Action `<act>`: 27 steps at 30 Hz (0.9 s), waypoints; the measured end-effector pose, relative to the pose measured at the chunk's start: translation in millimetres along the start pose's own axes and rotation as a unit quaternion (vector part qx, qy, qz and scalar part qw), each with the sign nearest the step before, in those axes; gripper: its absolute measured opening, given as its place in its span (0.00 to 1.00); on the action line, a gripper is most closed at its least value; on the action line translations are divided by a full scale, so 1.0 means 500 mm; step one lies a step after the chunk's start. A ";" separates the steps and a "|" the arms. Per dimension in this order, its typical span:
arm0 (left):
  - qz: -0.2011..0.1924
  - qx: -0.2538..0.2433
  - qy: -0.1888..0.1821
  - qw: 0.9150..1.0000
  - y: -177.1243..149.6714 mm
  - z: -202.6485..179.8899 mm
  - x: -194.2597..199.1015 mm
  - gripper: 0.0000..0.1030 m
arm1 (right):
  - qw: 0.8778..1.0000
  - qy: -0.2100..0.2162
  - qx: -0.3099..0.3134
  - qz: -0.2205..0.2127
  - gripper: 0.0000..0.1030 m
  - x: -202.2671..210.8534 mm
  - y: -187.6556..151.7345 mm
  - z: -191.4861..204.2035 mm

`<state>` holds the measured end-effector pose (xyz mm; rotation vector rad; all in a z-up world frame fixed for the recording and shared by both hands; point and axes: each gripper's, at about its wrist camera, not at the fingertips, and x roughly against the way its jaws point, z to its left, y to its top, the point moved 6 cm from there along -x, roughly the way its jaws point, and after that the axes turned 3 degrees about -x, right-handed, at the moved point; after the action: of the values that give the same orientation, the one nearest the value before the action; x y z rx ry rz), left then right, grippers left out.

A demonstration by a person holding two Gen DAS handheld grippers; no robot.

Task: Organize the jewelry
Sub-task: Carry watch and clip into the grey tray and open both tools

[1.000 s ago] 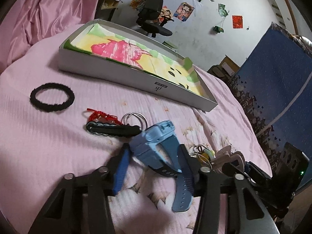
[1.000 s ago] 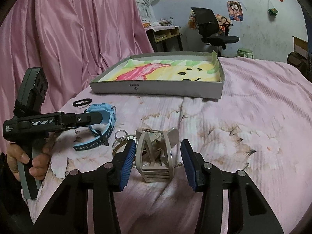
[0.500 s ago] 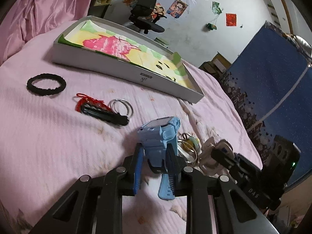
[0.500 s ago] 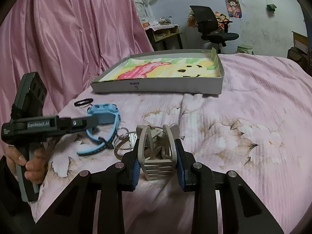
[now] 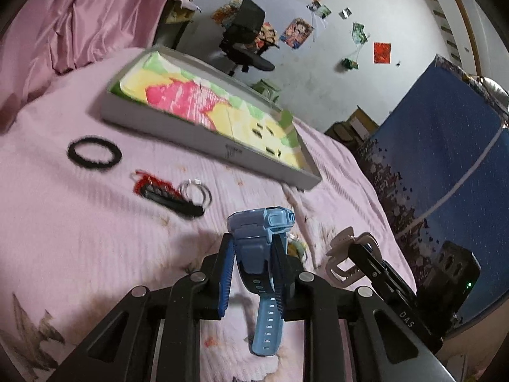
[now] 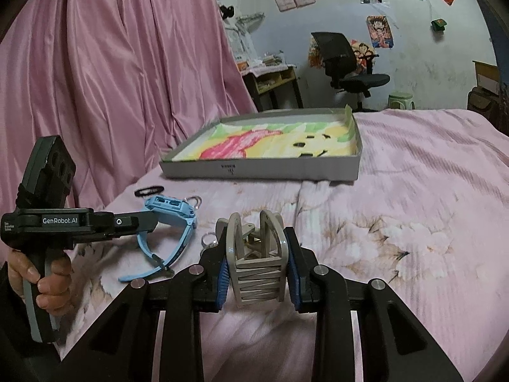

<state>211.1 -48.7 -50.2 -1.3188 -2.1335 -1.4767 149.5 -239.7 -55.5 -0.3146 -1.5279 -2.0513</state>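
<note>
1. Black hair tie (image 5: 94, 152): flat on the pink bed cover (image 5: 79, 232), far ahead and left of the left tool (image 5: 253, 256).
2. Black-and-red keychain (image 5: 165, 191) with metal rings (image 5: 194, 190): on the cover, ahead-left of the left tool, between it and the hair tie.
3. Blue watch (image 5: 259, 238): gripped at its strap by the left tool, whose jaws have just closed on it. Its face stands above the fingertips; the loose strap end hangs below, clear of the cover.
4. Grey shallow box (image 5: 206, 133) with a colourful lining: on the bed well ahead of both tools, nothing seen inside.
5. Small ring cluster (image 6: 210, 240): on the cover just left of the right tool (image 6: 257, 262), partly hidden.
6. Beige claw hair clip (image 6: 256, 254): clamped between the blue pads of the right tool, whose jaws have just closed on it, prongs upward.
7. Person's hand (image 6: 35, 273): wrapped round the left tool's handle, seen from the right wrist.
</note>
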 end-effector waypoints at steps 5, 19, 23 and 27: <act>-0.046 -0.006 0.008 0.999 0.050 -0.006 0.015 0.20 | 0.999 0.007 -0.006 -0.030 0.26 0.009 0.025 0.002; -0.123 0.056 0.040 0.990 0.230 0.062 -0.060 0.20 | 0.997 -0.014 -0.005 -0.070 0.26 -0.118 0.185 -0.009; -0.107 0.067 0.055 0.991 0.266 0.083 -0.119 0.20 | 0.997 -0.041 -0.008 -0.066 0.26 -0.186 0.224 -0.032; -0.072 0.070 0.076 0.992 0.275 0.102 -0.176 0.20 | 0.997 -0.055 -0.016 -0.048 0.26 -0.245 0.235 -0.054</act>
<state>381.7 -41.3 -42.1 -0.9911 -2.2264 -1.4004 318.8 -252.2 -30.5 -0.3777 -1.6040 -2.1677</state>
